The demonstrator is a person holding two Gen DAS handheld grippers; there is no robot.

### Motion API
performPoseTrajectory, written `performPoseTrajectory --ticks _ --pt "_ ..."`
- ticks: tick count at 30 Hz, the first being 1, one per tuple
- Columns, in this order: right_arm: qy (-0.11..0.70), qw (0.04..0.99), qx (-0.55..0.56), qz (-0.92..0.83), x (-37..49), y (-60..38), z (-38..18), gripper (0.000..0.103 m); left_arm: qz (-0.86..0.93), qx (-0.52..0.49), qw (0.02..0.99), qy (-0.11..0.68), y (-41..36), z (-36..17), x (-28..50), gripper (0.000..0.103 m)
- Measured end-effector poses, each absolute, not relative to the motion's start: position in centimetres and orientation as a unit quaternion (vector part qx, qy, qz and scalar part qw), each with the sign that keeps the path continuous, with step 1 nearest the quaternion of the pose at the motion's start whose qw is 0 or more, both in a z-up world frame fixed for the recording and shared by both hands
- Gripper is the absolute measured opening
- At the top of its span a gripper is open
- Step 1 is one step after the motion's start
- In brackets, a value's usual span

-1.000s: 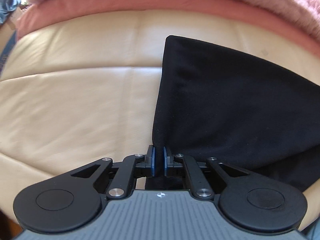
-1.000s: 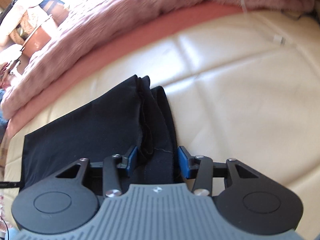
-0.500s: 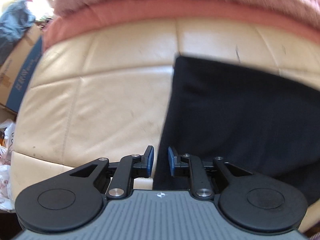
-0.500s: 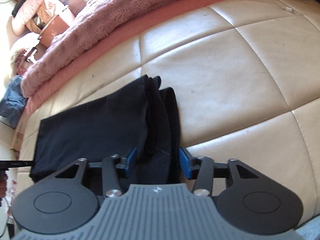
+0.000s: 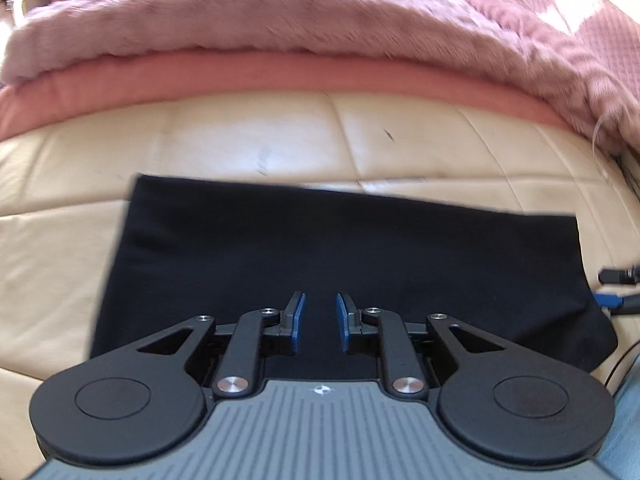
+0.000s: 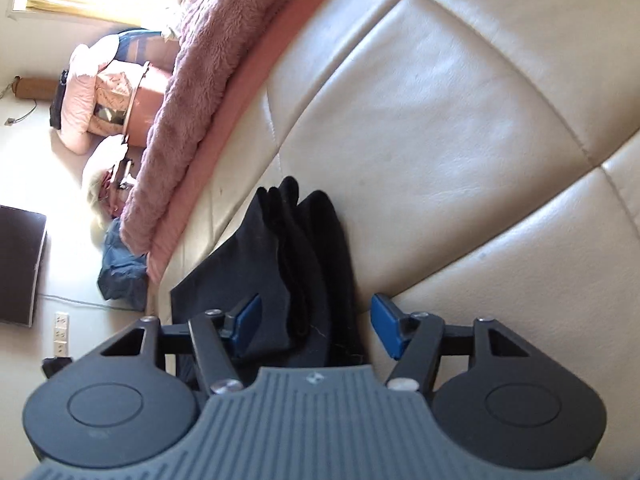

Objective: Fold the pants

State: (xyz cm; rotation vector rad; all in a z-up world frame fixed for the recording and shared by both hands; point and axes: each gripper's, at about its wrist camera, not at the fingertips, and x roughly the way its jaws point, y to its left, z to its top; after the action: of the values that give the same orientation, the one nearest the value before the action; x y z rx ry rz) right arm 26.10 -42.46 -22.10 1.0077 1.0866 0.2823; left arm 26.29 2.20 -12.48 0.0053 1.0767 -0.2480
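The black pants (image 5: 320,240) lie folded into a flat rectangle on the cream leather cushion (image 5: 240,136). My left gripper (image 5: 320,300) hovers over the near middle of that rectangle. Its blue pads (image 5: 298,320) stand a little apart and press on nothing. In the right wrist view the pants' layered end (image 6: 296,248) runs away from me, several folds stacked edge on. My right gripper (image 6: 316,312) straddles this end with its jaws wide. Both pads stand clear of the cloth. A dark finger with a blue pad (image 5: 612,300), apparently the other gripper, shows at the pants' right end.
A fluffy pink blanket (image 5: 280,20) over a salmon sheet (image 5: 280,72) borders the cushion's far side. A thin white cable (image 5: 596,136) hangs at the right. Beyond the cushion's left end are a blue garment (image 6: 120,272) on the floor, piled pillows (image 6: 104,96) and a dark panel (image 6: 20,264).
My left gripper let go of the pants' left edge, opened a little and swung right over the folded cloth. My right gripper widened its jaws off the layered end and rolled.
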Motion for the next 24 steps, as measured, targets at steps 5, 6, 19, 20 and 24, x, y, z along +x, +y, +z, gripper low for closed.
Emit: performPoseTrajectory --ticks 5,6,19,20,24 --pt "0.501 0.719 0.455 0.158 27.3 -42.3 -22.4 0.063 -0.115 0.009 0.839 0.531 0.7 -14.4 26.2 0.021" --pt "0.499 0.715 0.461 0.164 27.5 -42.2 -22.7 0.063 -0.115 0.011 0.841 0.529 0.8 -14.8 26.3 0.021" --pt "0.499 0.706 0.472 0.175 28.7 -41.0 -23.8 0.013 -0.115 0.015 0.843 0.525 0.4 -15.0 26.1 0.021" --pt "0.496 0.712 0.465 0.175 28.7 -41.1 -23.3 0.012 -0.120 0.016 0.842 0.525 0.1 -15.0 26.1 0.021" --pt "0.499 0.731 0.440 0.152 28.6 -42.6 -21.7 0.012 -0.151 0.025 0.838 0.525 -1.7 -14.8 26.4 0.021"
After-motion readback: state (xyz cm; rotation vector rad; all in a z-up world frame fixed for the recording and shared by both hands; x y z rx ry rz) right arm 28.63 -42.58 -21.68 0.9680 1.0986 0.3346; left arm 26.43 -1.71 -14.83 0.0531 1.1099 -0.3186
